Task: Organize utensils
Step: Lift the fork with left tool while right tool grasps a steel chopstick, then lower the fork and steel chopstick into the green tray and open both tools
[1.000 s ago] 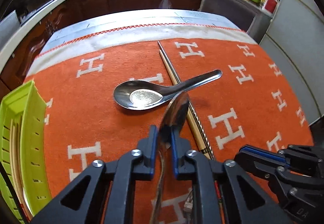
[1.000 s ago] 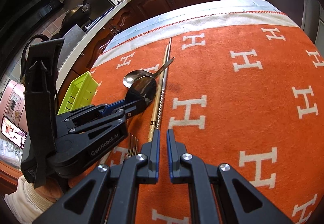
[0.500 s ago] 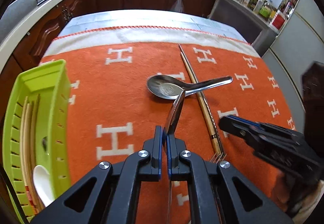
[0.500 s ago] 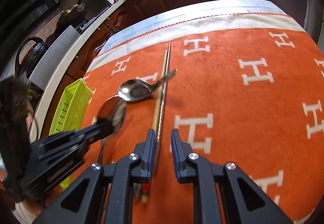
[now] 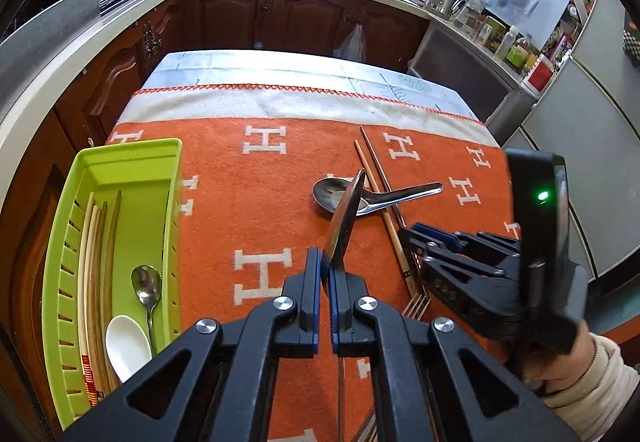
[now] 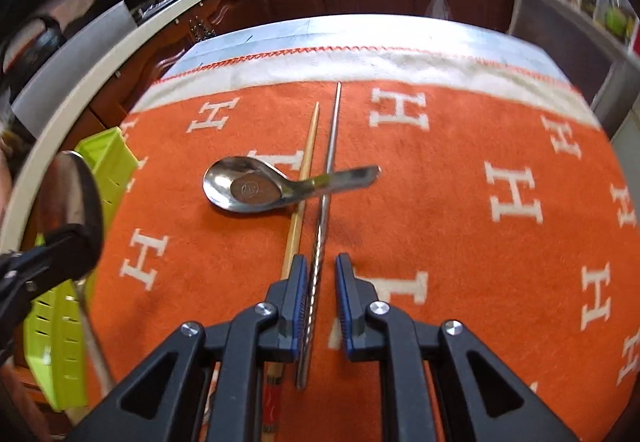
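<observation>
My left gripper (image 5: pixel 325 274) is shut on the handle of a large metal spoon (image 5: pixel 345 214), held above the orange blanket with its bowl edge-on. A green utensil tray (image 5: pixel 120 158) lies to its left. My right gripper (image 6: pixel 322 282) points down over a metal chopstick (image 6: pixel 330 146). The jaws are closing with the chopstick between them; it lies against the left pad and the right pad stands clear. A wooden chopstick (image 6: pixel 310 142) runs just left of it. A steel soup spoon (image 6: pixel 244 188) lies across both chopsticks.
The tray holds several chopsticks (image 5: pixel 94 262), a small metal spoon (image 5: pixel 146 282) and a white ceramic spoon (image 5: pixel 126 346). A fork (image 5: pixel 416 308) lies near the right gripper. Dark kitchen cabinets (image 5: pixel 240 18) ring the table; a fridge (image 5: pixel 580 162) stands at right.
My left gripper has lifted the large spoon and carried it left, so the tray now fills more of its view. The right gripper has moved over the chopsticks and parted its jaws around the metal one.
</observation>
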`<state>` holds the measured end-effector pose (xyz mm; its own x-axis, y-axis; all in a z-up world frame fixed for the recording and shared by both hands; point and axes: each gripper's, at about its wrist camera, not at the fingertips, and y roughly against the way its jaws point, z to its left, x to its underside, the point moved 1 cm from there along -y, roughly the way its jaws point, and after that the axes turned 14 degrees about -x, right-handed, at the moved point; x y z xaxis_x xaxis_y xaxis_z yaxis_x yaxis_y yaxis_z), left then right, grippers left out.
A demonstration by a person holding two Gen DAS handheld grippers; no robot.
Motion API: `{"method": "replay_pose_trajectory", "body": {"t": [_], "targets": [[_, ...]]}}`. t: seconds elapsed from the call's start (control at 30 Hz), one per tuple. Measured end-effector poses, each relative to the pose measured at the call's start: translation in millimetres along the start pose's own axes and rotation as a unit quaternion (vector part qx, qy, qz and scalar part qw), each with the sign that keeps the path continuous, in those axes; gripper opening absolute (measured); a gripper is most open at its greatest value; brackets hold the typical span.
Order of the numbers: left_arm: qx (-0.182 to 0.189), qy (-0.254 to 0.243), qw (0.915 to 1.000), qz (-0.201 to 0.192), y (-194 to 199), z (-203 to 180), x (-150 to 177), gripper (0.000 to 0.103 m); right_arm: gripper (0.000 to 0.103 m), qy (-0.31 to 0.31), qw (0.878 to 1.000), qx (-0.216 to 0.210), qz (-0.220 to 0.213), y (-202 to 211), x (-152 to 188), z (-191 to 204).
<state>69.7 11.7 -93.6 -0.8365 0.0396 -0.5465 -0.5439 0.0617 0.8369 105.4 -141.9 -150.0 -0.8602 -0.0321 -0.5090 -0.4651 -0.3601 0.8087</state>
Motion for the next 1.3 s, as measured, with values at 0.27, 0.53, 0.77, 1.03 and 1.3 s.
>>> {"method": "replay_pose_trajectory", "body": {"t": [0.27, 0.53, 0.77, 1.03, 1.3], "targets": [[0.015, 0.015, 0.9996, -0.020, 21.3, 13.7, 0.8, 0.001, 0.006, -0.079, 0.996, -0.029, -0.028, 23.3, 6.6, -23.9], [0.026, 0.037, 0.9974, -0.057, 67.1, 39.7, 2.6, 0.001, 0.006, -0.100, 0.988, -0.048, -0.108, 86.8, 23.8, -27.0], [-0.017, 0.051, 0.9931, -0.104, 137.7, 71.1, 8.1, 0.001, 0.006, -0.079, 0.984, -0.064, -0.147, 122.4, 27.0, 1.8], [-0.122, 0.065, 0.9855, -0.098, 148.9, 113.7, 9.9, 0.002, 0.006, -0.066, 0.979, -0.071, -0.180, 140.6, 30.9, 26.4], [-0.169, 0.054, 0.9840, -0.015, 61.0, 130.6, 20.8, 0.001, 0.006, -0.002, 0.978, -0.132, -0.159, 138.9, 23.5, 77.1]]}}
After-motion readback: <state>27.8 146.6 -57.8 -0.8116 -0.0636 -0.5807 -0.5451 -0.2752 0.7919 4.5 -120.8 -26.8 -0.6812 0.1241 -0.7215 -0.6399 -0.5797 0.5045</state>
